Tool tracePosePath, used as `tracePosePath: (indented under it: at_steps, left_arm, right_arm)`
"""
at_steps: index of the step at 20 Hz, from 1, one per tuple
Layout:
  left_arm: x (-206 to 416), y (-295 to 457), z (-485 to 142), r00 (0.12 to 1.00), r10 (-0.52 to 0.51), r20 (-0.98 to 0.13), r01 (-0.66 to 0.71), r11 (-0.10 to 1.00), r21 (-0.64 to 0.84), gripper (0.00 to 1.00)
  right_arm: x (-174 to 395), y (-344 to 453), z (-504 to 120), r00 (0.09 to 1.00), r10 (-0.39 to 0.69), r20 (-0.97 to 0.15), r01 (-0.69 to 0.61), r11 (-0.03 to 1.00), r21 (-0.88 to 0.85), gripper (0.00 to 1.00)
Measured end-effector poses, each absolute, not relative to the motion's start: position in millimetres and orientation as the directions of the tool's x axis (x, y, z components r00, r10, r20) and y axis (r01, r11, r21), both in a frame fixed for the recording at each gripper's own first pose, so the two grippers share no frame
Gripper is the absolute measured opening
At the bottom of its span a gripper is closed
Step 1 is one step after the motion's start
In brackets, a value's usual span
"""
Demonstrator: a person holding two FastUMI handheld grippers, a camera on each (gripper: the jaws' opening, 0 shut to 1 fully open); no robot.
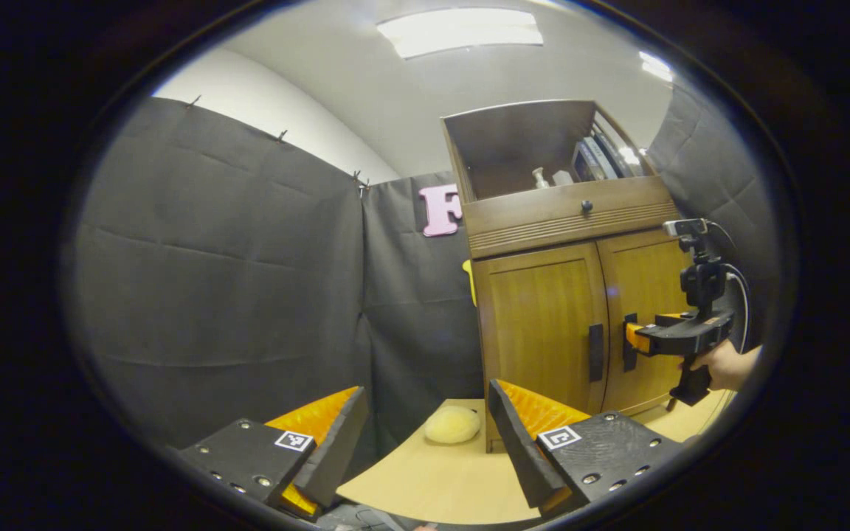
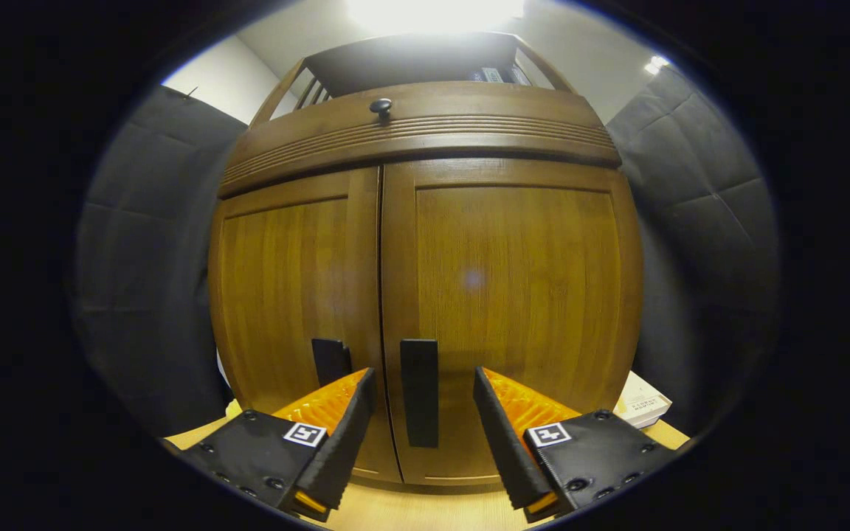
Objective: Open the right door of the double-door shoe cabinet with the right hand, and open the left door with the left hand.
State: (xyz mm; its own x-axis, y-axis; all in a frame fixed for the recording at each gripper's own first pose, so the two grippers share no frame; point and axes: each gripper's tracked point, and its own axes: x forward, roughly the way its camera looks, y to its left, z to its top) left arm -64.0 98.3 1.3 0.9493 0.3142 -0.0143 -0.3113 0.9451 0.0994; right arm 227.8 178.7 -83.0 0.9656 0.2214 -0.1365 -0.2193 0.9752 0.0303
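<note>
A brown wooden shoe cabinet [image 1: 543, 221] stands on the table, both doors closed. In the right gripper view the right door [image 2: 521, 295] carries a dark vertical handle [image 2: 420, 391], which sits between the spread fingers of my right gripper [image 2: 423, 387]; the fingers do not press on it. The left door [image 2: 285, 295] has its own dark handle [image 2: 330, 360]. In the left gripper view my left gripper [image 1: 425, 398] is open, well back from the cabinet and to its left. There the right gripper [image 1: 643, 338], held by a hand [image 1: 724, 365], is at the right door's handle [image 1: 629, 341].
A light wooden table [image 1: 432, 479] holds the cabinet. A pale round sponge-like lump [image 1: 452, 425] lies by the cabinet's left foot. A small white box [image 2: 643, 402] sits to the cabinet's right. The open top shelf [image 1: 543, 158] holds bottles and boxes. Black cloth walls surround the booth.
</note>
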Motion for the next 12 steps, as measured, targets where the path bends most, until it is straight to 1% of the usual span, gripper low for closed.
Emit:
tracePosePath:
  at_steps: [2,3,4,5,6,9,11,12]
  left_arm:
    - [-64.5,101.4,0.5,0.945,0.327,-0.015,-0.324,0.94,0.103,0.95]
    - [-65.8,102.5,1.0,0.943,0.332,-0.018,-0.329,0.939,0.104,0.95]
    - [-68.5,102.4,0.3,0.941,0.337,-0.021,-0.333,0.937,0.106,0.95]
    - [-69.9,103.6,0.8,0.939,0.343,-0.022,-0.338,0.935,0.108,0.95]
    - [-70.9,105.0,-0.4,0.937,0.349,-0.025,-0.344,0.932,0.112,0.95]
    - [-75.2,109.0,1.0,0.932,0.363,-0.022,-0.358,0.926,0.115,0.96]
    - [-74.9,110.0,-0.4,0.929,0.369,-0.026,-0.364,0.925,0.113,0.96]
    - [-73.7,109.9,-0.3,0.928,0.371,-0.029,-0.366,0.924,0.111,0.96]
  right_arm:
    - [235.4,181.7,-95.7,0.96,0.227,-0.164,-0.224,0.974,0.038,0.81]
    - [238.9,183.1,-99.3,0.956,0.232,-0.177,-0.229,0.973,0.038,0.83]
    - [242.4,184.8,-102.6,0.954,0.233,-0.188,-0.23,0.972,0.037,0.81]
    - [246.8,186.7,-105.2,0.952,0.232,-0.198,-0.23,0.973,0.033,0.83]
    - [250.4,188.7,-109.1,0.95,0.231,-0.212,-0.23,0.973,0.031,0.83]
    - [257.9,189.4,-122.0,0.945,0.224,-0.24,-0.221,0.974,0.04,0.68]
    - [261.0,188.4,-121.8,0.941,0.227,-0.251,-0.22,0.974,0.056,0.67]
    - [267.6,186.1,-124.4,0.946,0.207,-0.248,-0.199,0.978,0.058,0.68]
